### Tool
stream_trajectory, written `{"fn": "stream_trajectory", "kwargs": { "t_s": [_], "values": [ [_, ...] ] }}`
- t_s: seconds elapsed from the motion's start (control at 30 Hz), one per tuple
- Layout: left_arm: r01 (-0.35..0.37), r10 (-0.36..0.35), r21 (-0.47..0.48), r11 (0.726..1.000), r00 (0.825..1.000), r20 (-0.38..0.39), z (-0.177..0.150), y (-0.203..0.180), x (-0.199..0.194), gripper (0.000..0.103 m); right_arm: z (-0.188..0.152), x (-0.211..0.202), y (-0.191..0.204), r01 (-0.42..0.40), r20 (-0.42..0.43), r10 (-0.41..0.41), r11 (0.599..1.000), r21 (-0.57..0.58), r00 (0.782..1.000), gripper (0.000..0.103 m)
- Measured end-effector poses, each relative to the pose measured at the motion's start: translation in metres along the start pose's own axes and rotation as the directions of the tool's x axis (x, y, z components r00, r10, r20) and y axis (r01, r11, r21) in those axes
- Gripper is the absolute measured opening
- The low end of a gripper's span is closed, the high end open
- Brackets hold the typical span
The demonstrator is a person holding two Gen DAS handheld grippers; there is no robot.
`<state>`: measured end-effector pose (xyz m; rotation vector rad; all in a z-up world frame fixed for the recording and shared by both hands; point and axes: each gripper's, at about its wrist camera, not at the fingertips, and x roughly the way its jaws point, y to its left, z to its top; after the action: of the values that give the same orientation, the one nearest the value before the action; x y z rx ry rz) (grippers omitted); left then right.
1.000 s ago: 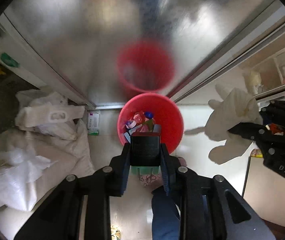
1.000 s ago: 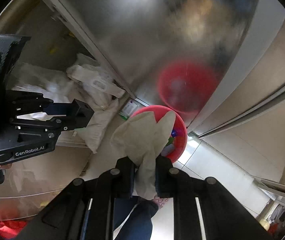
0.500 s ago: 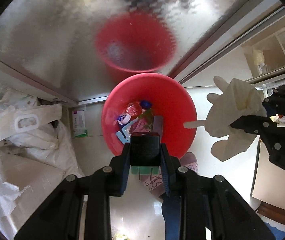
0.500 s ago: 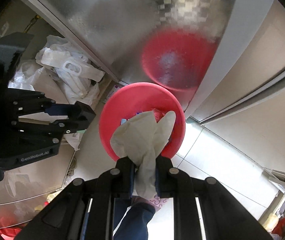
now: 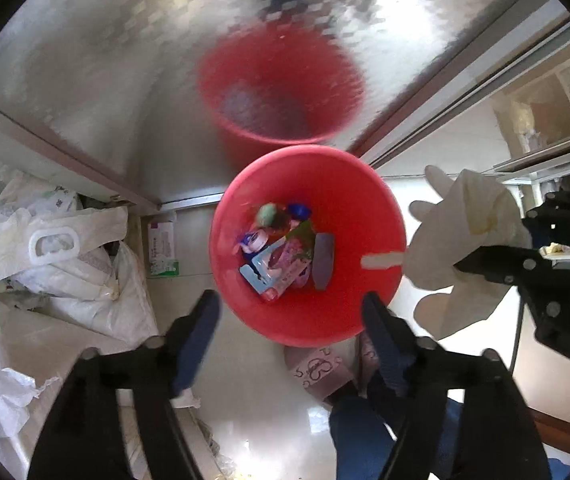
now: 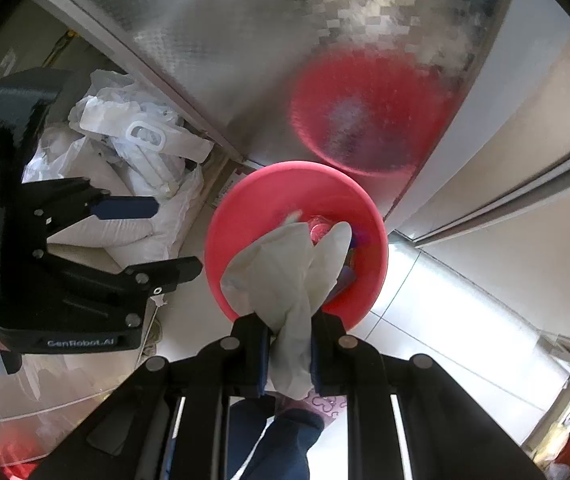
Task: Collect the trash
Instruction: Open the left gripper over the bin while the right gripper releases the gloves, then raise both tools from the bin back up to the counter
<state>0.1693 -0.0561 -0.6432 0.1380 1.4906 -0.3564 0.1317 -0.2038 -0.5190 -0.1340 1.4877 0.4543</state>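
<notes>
A red bin (image 5: 365, 208) stands on the floor against a metal panel and holds several bits of trash: wrappers, a blue cap, a dark grey piece (image 5: 322, 260) and a blurred green item (image 5: 267, 214). My left gripper (image 5: 289, 304) hangs over the bin's near rim; its jaws are opening and nothing is between them. At the right, my right gripper (image 5: 481, 256) is shut on a limp white glove (image 5: 465, 232). In the right wrist view the glove (image 6: 285, 272) dangles from that gripper (image 6: 291, 328) above the bin (image 6: 245, 208), with the left gripper (image 6: 173, 236) to the left.
The embossed metal panel (image 5: 125, 80) behind the bin mirrors it as a red blur. White sacks (image 5: 65, 264) are piled at the left, with a small carton (image 5: 161, 248) on the floor beside them. A person's pink slipper (image 5: 317, 368) and blue trouser leg (image 5: 361, 440) are just below the bin.
The left jaws have swung wide apart, and the dark block with a green base that they held is gone from between them. Both grippers came down closer to the bin earlier on.
</notes>
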Motion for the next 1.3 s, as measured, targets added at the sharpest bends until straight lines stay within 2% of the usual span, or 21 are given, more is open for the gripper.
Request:
{"fn": "stream_trajectory", "kwargs": {
  "t_s": [0.33,0.37,0.53,0.73,0.77,0.93,1.03,1.3],
  "values": [
    [-0.026,0.027,0.02,0.999,1.0,-0.016,-0.011,0.005,-0.002,0.084,-0.004,0.003,0.006,0.0,-0.018,0.0,1.0,-0.018,1.0,0.015],
    [-0.029,0.029,0.015,0.999,0.999,-0.014,-0.011,0.006,-0.003,0.087,-0.003,0.006,0.007,-0.004,-0.024,0.003,1.0,-0.017,1.0,0.015],
    [-0.026,0.026,-0.022,0.999,1.0,-0.007,-0.014,0.013,-0.009,0.087,-0.001,0.011,0.006,-0.004,-0.035,0.004,1.0,0.013,0.999,0.015],
    [-0.037,0.037,-0.022,0.999,0.999,-0.005,-0.02,0.011,-0.022,0.087,-0.001,0.007,0.01,-0.022,-0.029,0.022,1.0,0.012,0.999,0.015],
    [-0.037,0.037,-0.024,0.999,0.999,-0.006,-0.02,0.011,-0.025,0.087,-0.002,0.006,0.011,-0.032,-0.03,0.032,0.999,0.013,0.999,0.017],
    [-0.076,0.076,-0.019,0.997,0.997,0.002,-0.027,0.006,-0.045,0.087,0.0,-0.005,0.019,-0.027,-0.027,0.027,1.0,-0.007,0.999,0.049],
    [-0.077,0.077,-0.029,0.997,0.997,0.008,-0.031,0.004,-0.061,0.087,0.0,-0.019,0.022,-0.004,-0.004,0.004,1.0,-0.024,1.0,0.062],
    [-0.088,0.091,-0.062,0.994,0.995,0.038,-0.039,-0.004,-0.119,0.087,-0.002,-0.067,0.032,0.002,0.014,-0.001,0.998,-0.06,1.0,0.064]
  ]
}}
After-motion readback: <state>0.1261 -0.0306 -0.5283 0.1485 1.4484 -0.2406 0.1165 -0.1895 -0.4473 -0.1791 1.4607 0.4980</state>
